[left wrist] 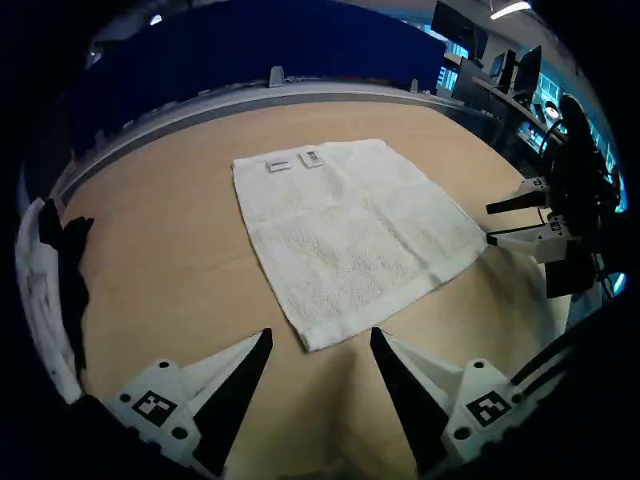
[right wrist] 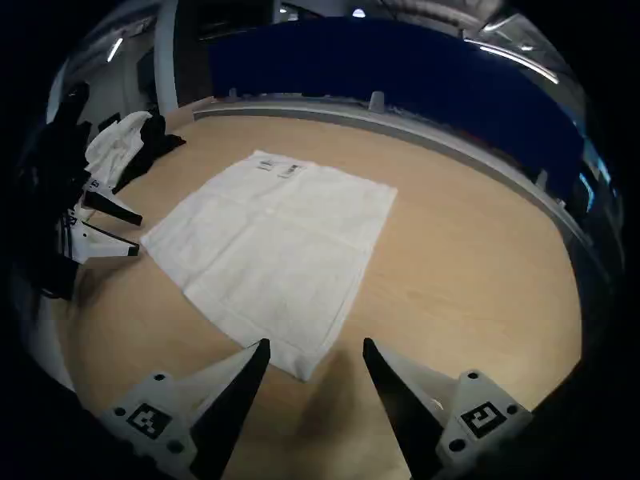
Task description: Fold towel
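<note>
White towel (left wrist: 352, 232) lies flat on wooden table (left wrist: 160, 240); left gripper (left wrist: 320, 344) and right gripper (right wrist: 314, 352) spread, empty. Left gripper view includes monitors (left wrist: 512, 68).

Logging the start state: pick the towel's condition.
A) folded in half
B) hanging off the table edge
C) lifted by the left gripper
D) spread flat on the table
D: the towel lies spread flat on the table, all four corners down.

Light wooden tabletop (left wrist: 176, 240) with a grey edge rail (left wrist: 240, 100) at the rear. A dark blue partition (left wrist: 264, 40) stands behind it. Monitors (left wrist: 512, 68) and a ceiling strip light (left wrist: 510, 10) lie beyond.
</note>
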Available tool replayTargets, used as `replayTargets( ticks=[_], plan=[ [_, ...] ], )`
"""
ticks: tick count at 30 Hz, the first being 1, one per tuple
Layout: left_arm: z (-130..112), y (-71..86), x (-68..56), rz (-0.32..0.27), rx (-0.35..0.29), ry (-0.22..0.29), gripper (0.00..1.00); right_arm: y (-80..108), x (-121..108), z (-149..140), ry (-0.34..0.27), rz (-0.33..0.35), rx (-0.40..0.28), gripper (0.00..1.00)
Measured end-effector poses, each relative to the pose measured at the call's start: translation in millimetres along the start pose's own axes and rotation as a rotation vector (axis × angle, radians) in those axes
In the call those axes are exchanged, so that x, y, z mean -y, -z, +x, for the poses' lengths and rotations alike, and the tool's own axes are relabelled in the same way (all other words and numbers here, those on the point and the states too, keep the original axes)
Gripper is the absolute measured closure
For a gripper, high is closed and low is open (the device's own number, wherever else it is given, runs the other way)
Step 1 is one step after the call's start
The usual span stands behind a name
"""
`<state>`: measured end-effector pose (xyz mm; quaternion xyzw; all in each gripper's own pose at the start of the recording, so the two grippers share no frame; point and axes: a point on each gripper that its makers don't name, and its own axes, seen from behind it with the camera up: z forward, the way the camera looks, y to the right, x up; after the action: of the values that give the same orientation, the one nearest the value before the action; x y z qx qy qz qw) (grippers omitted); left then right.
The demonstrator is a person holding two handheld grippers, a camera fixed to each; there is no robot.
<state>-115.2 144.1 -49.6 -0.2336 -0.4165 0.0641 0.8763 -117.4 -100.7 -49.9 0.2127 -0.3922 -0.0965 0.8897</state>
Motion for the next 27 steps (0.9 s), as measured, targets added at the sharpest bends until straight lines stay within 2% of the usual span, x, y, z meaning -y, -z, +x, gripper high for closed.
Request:
replayTargets(
  ticks=[5, 9, 13, 17, 19, 23, 27],
  plan=[
    [-9, -5.2, -2.8, 0.002, 0.036, 0.016, 0.16, -3.5, 4, -10, -0.006, 0.018, 0.027, 0.27],
    [-9, -7.7, -2.8, 0.013, 0.039, 0.015, 0.19, -5.5, 6, -15, -0.006, 0.025, 0.035, 0.38],
    [-8, -8.9, -2.8, 0.017, 0.041, 0.016, 0.19, -8.4, 10, -16, -0.014, 0.035, 0.037, 0.43],
    [-8, -9.3, -1.2, 0.024, 0.043, 0.02, 0.22, -10.5, 10, -16, -0.023, 0.03, 0.033, 0.56],
    [-8, -9.2, -0.4, 0.031, 0.042, 0.019, 0.24, -10.2, 10, -16, -0.023, 0.028, 0.03, 0.59],
    [-9, -8.5, 2.7, 0.055, 0.046, 0.014, 0.33, -8.8, 9, -16, -0.021, 0.028, 0.028, 0.62],
    [-9, -9.3, 8.7, 0.083, 0.053, 0.014, 0.51, -8.8, 9, -16, -0.021, 0.023, 0.03, 0.65]
  ],
)
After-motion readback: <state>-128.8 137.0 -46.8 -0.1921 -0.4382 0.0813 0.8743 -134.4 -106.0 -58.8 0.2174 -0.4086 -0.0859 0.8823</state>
